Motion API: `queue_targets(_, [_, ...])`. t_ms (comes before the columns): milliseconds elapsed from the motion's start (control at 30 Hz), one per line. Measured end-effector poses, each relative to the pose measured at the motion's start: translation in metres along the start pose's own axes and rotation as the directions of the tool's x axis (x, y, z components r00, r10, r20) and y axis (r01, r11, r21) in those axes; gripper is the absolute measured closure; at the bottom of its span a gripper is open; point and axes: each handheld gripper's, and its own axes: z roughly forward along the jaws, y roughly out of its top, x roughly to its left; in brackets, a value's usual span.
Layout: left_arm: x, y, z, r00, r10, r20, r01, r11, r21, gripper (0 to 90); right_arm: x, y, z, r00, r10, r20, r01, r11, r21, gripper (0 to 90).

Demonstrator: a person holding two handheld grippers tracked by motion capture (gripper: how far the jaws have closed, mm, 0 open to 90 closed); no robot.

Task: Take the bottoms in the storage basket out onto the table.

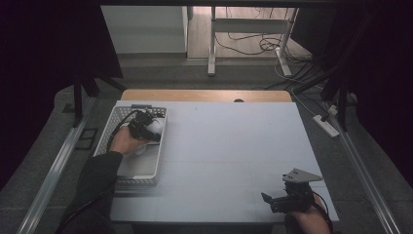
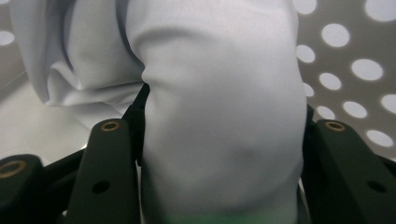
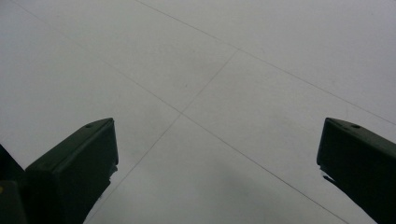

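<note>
Grasp step: left gripper (image 1: 146, 127) fingers (image 2: 109, 163) clamped on white cloth (image 2: 219, 116) inside basket (image 1: 109, 131). Right gripper (image 1: 287, 197) fingers apart, well clear of basket. Next: lift cloth out.

Overhead forward view; two jaw-level close-ups.

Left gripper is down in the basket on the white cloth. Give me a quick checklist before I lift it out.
1. Left gripper shut on cloth: ok, fabric bunched between the jaws.
2. Whole cloth gathered: not ok, a loose fold hangs beside the jaws.
3. Cloth free of the basket wall: cannot tell, the hand covers it in the high view.
4. Right gripper free: ok, open, nothing between the jaws.
5. Table space for setting the cloth down: ok, bare mid-table.
</note>
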Motion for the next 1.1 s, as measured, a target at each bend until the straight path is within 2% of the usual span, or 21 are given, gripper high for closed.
queue_targets(67, [0.0,0.0,-0.003,1.0,-0.009,0.003,0.009,1.0,0.005,49.1,0.0,0.0,0.0,1.0,0.002,0.0,-0.002,1.0,0.0,0.0])
queue_targets(133, [0.0,0.0,-0.007,0.9998,-0.014,-0.01,0.014,0.9999,0.007,49.6,0.0,0.0,0.0,1.0,0.002,0.0,-0.002,1.0,-0.001,0.0])
queue_targets(333, [0.0,-0.004,-0.017,0.9993,-0.036,-0.012,0.036,0.9993,-0.008,50.7,0.0,0.0,0.0,1.0,-0.003,0.002,0.003,1.0,0.002,0.0])
queue_targets(600, [0.0,-0.01,-0.035,0.9976,-0.068,-0.013,0.067,0.9947,-0.078,50.8,0.0,0.0,0.0,1.0,-0.003,0.001,0.003,1.0,0.002,0.0])
queue_targets(733, [-0.001,-0.013,-0.045,0.9963,-0.085,-0.012,0.083,0.9897,-0.117,50.8,0.0,0.0,0.0,1.0,-0.005,0.001,0.005,1.0,0.0,0.0])
queue_targets(767, [-0.002,-0.015,-0.049,0.9955,-0.095,-0.01,0.092,0.9861,-0.138,50.8,0.001,0.0,0.0,1.0,-0.007,0.002,0.007,1.0,0.002,0.0])
queue_targets(833, [-0.002,-0.017,-0.051,0.9953,-0.097,-0.008,0.094,0.9848,-0.146,50.8,0.001,0.0,0.0,1.0,-0.007,0.002,0.007,1.0,0.003,0.0])
queue_targets(1000, [-0.003,-0.023,-0.06,0.9931,-0.117,-0.008,0.113,0.9737,-0.198,50.7,0.001,0.0,0.0,1.0,-0.008,0.003,0.008,1.0,0.003,0.0])
queue_targets(1100, [-0.002,-0.027,-0.065,0.9923,-0.123,-0.013,0.118,0.9703,-0.212,50.7,0.001,0.0,0.0,1.0,-0.009,0.002,0.009,1.0,0.003,0.0])
